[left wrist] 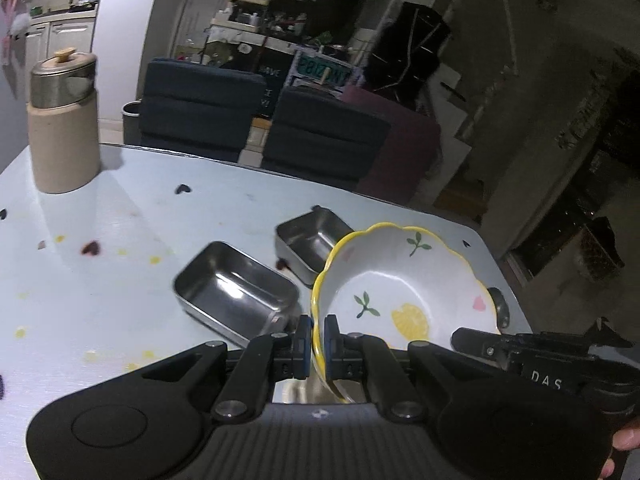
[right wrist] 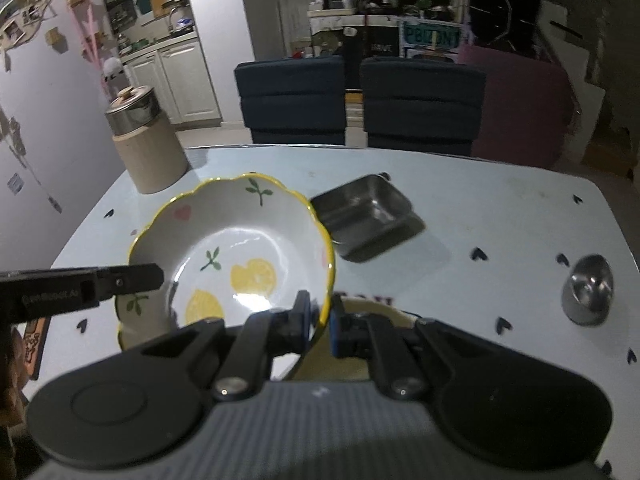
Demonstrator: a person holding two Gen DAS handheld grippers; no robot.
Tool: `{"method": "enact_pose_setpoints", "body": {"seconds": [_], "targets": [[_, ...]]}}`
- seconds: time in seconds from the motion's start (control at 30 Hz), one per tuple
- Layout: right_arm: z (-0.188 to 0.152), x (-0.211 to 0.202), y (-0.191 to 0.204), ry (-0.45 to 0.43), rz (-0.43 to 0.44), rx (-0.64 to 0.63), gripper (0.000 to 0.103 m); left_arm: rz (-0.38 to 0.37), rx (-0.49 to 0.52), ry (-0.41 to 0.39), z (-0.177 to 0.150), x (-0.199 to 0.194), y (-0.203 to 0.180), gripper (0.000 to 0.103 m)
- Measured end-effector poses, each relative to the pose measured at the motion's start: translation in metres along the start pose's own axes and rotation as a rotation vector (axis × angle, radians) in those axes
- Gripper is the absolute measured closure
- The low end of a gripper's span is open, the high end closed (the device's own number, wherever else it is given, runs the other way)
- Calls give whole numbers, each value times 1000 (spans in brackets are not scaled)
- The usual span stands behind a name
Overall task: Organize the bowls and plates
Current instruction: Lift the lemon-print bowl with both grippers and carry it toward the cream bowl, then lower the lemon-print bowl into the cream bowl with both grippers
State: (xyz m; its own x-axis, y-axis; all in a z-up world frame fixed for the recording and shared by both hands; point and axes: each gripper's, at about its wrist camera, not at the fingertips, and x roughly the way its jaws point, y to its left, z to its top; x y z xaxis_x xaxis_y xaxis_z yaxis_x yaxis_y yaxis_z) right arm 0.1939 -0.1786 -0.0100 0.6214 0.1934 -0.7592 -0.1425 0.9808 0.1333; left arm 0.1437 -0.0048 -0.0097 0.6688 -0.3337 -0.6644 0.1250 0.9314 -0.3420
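Note:
A white bowl with a yellow scalloped rim and lemon pattern (left wrist: 400, 284) is held by both grippers. My left gripper (left wrist: 318, 342) is shut on its left rim. My right gripper (right wrist: 322, 320) is shut on its right rim; the bowl (right wrist: 236, 248) is tilted above the table. The left gripper's finger (right wrist: 120, 278) reaches in from the left in the right wrist view. A second yellow-rimmed dish (right wrist: 380, 308) lies under the right gripper, mostly hidden. Two steel rectangular trays (left wrist: 236, 292) (left wrist: 312, 240) sit on the table; one tray (right wrist: 368, 212) shows in the right wrist view.
The light blue table (left wrist: 120, 272) has heart marks. A beige canister with a steel lid (left wrist: 64, 120) stands at the far left corner. A small steel cup (right wrist: 588, 290) sits at the right. Dark blue chairs (right wrist: 356, 100) stand beyond the far edge.

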Motion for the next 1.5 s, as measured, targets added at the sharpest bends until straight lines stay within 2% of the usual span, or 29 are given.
{"method": "enact_pose_setpoints", "body": {"seconds": [0.37,0.5,1.0,1.5], "targets": [[-22,13,-50,3,4,135,92,10,79,61,-9,38,-35,97],[-28,23,-56,24,-11,140,92,23,107,95,-14,50,-42,97],[-38,60,-55,112,-59,118,92,58,136,182,-30,81,-40,96],[-47,106,-46,234,-109,65,87,129,160,272,-44,109,-32,95]]}}
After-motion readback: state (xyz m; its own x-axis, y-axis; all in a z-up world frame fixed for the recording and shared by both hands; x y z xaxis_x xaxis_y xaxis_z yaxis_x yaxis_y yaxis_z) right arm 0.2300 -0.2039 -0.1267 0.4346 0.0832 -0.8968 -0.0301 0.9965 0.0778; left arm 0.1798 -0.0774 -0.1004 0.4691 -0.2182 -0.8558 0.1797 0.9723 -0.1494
